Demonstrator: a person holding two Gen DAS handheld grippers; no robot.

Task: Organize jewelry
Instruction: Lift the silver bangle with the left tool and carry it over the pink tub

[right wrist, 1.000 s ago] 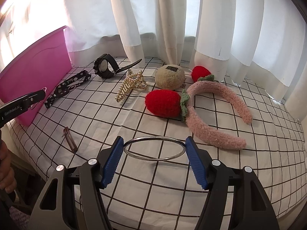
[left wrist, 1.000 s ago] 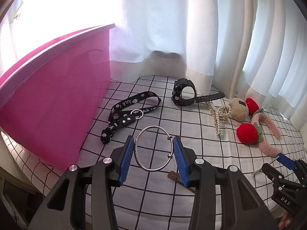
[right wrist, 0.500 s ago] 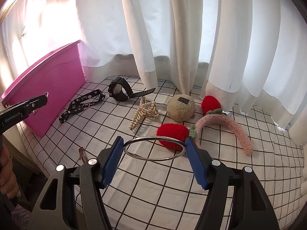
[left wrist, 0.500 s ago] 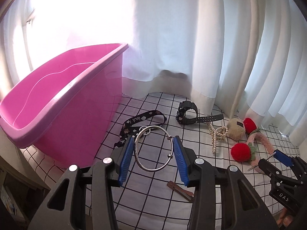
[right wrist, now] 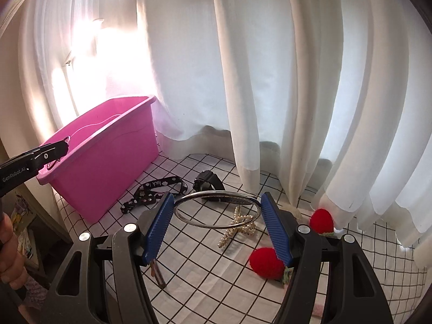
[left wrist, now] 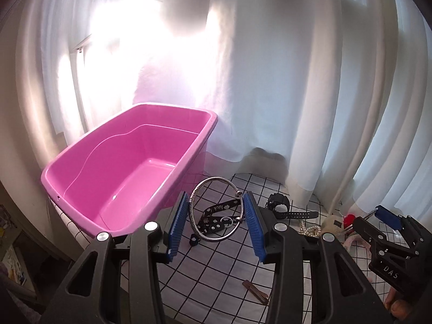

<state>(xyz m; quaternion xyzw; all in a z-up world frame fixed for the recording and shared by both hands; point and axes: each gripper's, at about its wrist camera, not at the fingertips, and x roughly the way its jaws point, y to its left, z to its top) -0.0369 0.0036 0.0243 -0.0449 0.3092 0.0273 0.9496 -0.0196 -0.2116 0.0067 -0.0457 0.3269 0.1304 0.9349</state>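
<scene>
Both grippers have lifted off the cloth. Left gripper (left wrist: 216, 222) clamps a silver bangle (left wrist: 214, 210), right gripper (right wrist: 218, 221) clamps a plain ring bangle (right wrist: 217, 209); both airborne. Pink bin (left wrist: 129, 167) now at 10 o'clock, interior exposed: drop looks next. Lanyard (right wrist: 154, 193), watch (right wrist: 208, 179), pearl clip (right wrist: 239, 228) at 12; path unobstructed.

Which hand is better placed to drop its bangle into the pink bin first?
Left, probably. The left tool holds its silver bangle right beside the open pink bin. The right tool holds its own bangle farther off, over the checked cloth.
</scene>
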